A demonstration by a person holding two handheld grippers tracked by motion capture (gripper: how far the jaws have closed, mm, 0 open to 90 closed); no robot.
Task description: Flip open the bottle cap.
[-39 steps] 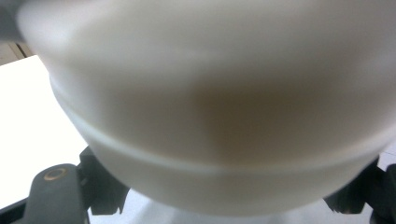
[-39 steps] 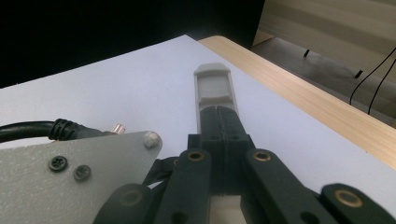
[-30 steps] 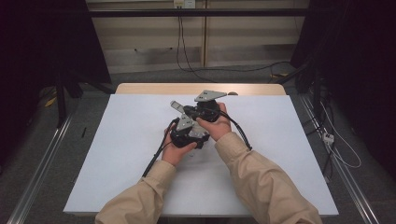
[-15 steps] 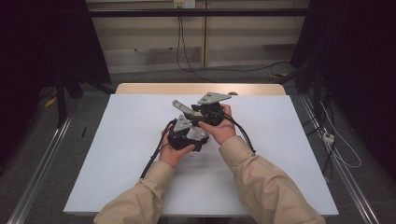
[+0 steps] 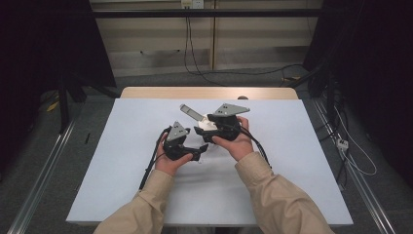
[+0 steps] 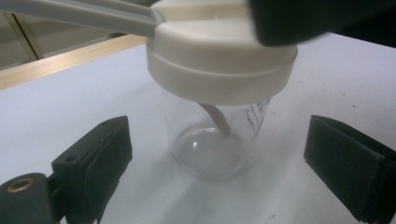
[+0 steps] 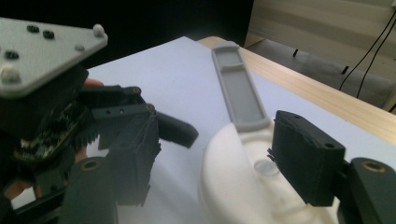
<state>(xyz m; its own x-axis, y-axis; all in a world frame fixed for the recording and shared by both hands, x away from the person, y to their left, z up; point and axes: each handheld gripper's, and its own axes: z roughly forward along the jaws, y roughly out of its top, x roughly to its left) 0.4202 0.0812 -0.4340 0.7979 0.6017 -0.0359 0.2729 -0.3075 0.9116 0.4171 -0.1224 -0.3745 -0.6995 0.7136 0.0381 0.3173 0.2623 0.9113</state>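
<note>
Jaws parted on both tools: the left gripper brackets, without touching, a small clear glass jar on the white table sheet, while the right gripper straddles its cream plastic lid with grey flat handle, pads just opened. Lid appears seated; both tools seem to be letting go, leaving only withdrawal.
</note>
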